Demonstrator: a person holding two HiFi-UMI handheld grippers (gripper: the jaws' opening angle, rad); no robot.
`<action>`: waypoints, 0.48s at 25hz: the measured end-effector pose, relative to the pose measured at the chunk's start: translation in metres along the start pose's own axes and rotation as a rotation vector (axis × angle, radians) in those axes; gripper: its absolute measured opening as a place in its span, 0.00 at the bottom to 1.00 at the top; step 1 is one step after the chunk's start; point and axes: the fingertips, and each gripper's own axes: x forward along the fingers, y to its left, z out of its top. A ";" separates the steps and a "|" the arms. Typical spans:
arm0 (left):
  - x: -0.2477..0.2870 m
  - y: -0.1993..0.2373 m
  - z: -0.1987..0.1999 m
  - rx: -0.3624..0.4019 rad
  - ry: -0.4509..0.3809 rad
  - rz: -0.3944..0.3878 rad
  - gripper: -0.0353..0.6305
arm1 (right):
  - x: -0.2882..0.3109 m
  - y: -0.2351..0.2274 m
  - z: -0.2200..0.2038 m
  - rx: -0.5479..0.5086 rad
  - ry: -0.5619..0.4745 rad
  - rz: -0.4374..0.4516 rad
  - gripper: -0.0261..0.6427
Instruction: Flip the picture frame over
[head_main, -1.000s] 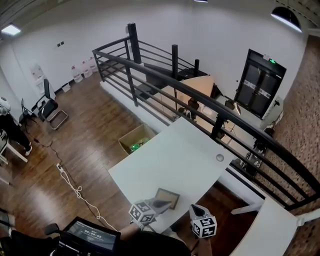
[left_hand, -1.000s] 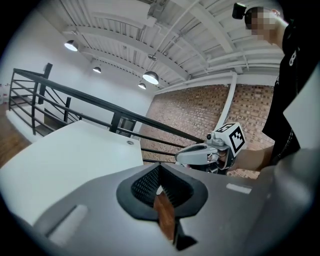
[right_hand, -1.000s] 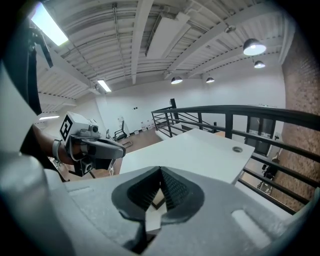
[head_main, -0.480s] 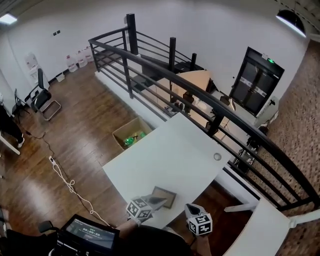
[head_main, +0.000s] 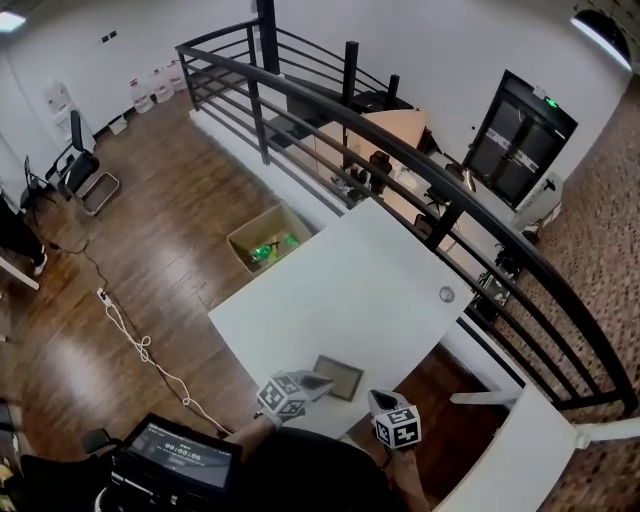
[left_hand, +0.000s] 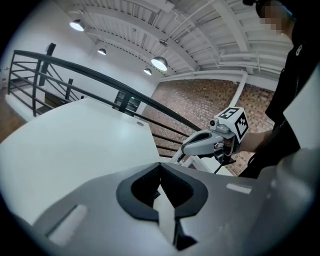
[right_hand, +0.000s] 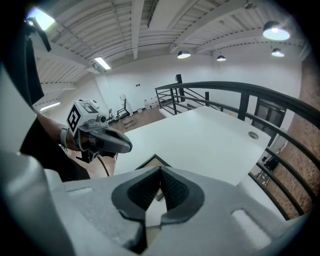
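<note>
Ok so starting closest in: there's a dark screen (head_main: 176, 461) with a readout, off the near-left corner of the desk (head_main: 350, 290), down by the person's body.

Both grippers hang at the desk's near edge. The left gripper (head_main: 322, 381) has its fingers pressed together with nothing between them, and its own view shows only bare desktop beyond the tips. From the head view its tip sits right at the left side of the picture frame (head_main: 338, 377); can't tell if it's actually touching. The right gripper (head_main: 378, 401) is just off the desk's near corner, fingers also closed up and empty. In its own view a dark corner of the frame peeks out right past the fingertips, with the left gripper off to the side.

The frame lies flat on the desk, close to the near edge, between the two grippers. It's got a dark border and a greyish-brown middle. Can't say which face is up.

The rest of the desk is plain white, with a small round cable port (head_main: 446, 294) near its far right edge.

Past the desk's left side, a cardboard box (head_main: 266, 241) with some green stuff inside sits on the wood floor (head_main: 150, 260), and a white cable (head_main: 130, 335) snakes across the floor further left. Behind the desk's far edge runs a black railing (head_main: 400, 150), and beyond that there's a dark double door (head_main: 522, 152).
</note>
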 end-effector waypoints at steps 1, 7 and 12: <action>-0.001 -0.001 -0.003 0.007 0.011 -0.005 0.08 | 0.003 0.003 -0.005 0.002 0.015 0.007 0.03; 0.002 0.015 -0.024 -0.022 0.070 -0.007 0.13 | 0.023 0.005 -0.039 0.019 0.121 0.025 0.03; 0.000 0.030 -0.047 -0.036 0.146 0.018 0.13 | 0.031 0.008 -0.052 0.030 0.179 0.031 0.03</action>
